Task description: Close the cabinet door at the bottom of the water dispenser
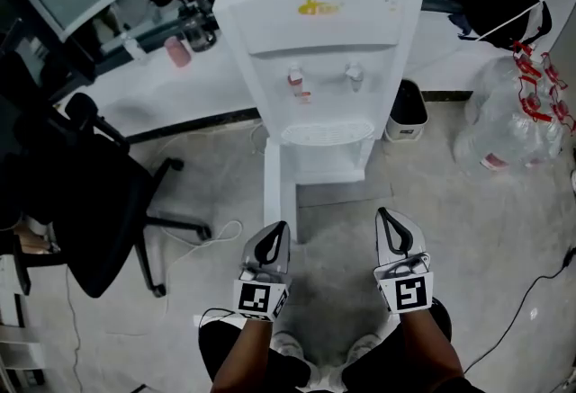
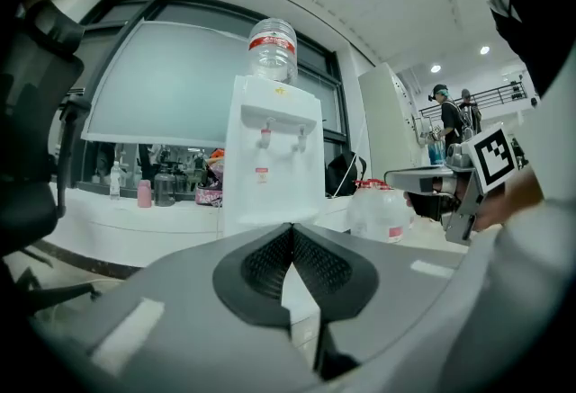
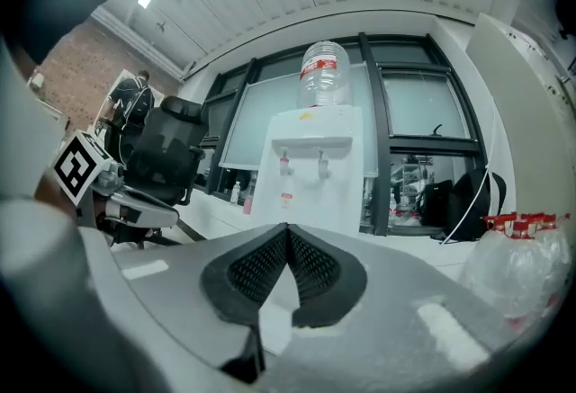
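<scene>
The white water dispenser (image 1: 319, 40) stands straight ahead of me, with a bottle (image 2: 272, 48) on top. Its bottom cabinet door (image 1: 274, 193) is open, swung out toward me on the left side and seen edge-on. In the head view my left gripper (image 1: 279, 226) hangs just in front of the door's free edge, a little apart from it, shut with nothing in it. To the right, level with it, my right gripper (image 1: 385, 214) is also shut and holds nothing. Both gripper views face the dispenser (image 2: 270, 157) (image 3: 313, 171) over shut jaws.
A black office chair (image 1: 90, 202) stands at the left. A black bin (image 1: 408, 112) sits to the right of the dispenser, and a bag of empty water bottles (image 1: 517, 112) lies further right. A white cable (image 1: 211, 238) trails on the floor by the door.
</scene>
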Demonstrator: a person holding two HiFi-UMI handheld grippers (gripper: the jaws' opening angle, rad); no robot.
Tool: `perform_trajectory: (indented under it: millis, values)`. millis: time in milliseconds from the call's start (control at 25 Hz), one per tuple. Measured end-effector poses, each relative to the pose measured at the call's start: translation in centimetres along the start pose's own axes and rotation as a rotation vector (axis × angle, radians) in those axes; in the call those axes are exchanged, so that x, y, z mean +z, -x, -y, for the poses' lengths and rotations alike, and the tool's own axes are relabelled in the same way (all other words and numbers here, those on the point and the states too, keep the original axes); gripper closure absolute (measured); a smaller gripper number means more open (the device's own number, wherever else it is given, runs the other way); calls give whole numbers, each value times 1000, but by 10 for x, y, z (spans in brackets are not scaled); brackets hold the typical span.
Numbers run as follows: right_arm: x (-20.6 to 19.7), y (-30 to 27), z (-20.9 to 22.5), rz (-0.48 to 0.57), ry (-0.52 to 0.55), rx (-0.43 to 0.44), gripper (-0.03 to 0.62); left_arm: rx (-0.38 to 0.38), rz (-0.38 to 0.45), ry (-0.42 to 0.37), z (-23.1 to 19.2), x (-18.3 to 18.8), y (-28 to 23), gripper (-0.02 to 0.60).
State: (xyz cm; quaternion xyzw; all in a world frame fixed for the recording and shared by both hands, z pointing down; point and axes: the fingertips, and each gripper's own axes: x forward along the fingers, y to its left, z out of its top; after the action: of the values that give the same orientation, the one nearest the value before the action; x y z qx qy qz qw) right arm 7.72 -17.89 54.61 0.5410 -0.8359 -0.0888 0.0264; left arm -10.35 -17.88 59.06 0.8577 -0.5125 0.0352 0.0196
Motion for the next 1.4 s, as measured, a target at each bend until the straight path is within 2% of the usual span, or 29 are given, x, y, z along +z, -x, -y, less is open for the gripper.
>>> perform_trajectory:
  millis: [240,360,600,920,1200,1400]
  values:
    - [-56,4,3,9,12,-22,591,4,63,-24,3,-31,-5,565]
    - [-74,3,-2,-3,3,-23,591,8,66,-25,3,-37,-4,565]
    - [-77,1,-18,-3,4,0,591,21,52,-37,3,-38,17,565]
    - [-81,-4,-36,-8,24,39,591,118,53,-6,-30,-53,43,565]
    - [-86,-13,-56,-8,23,79,591,185,-6,3,-56,-97,60,565]
    - [-90,-15,-62,-20,17,89,591,190,-88,23,-58,-134,59,565]
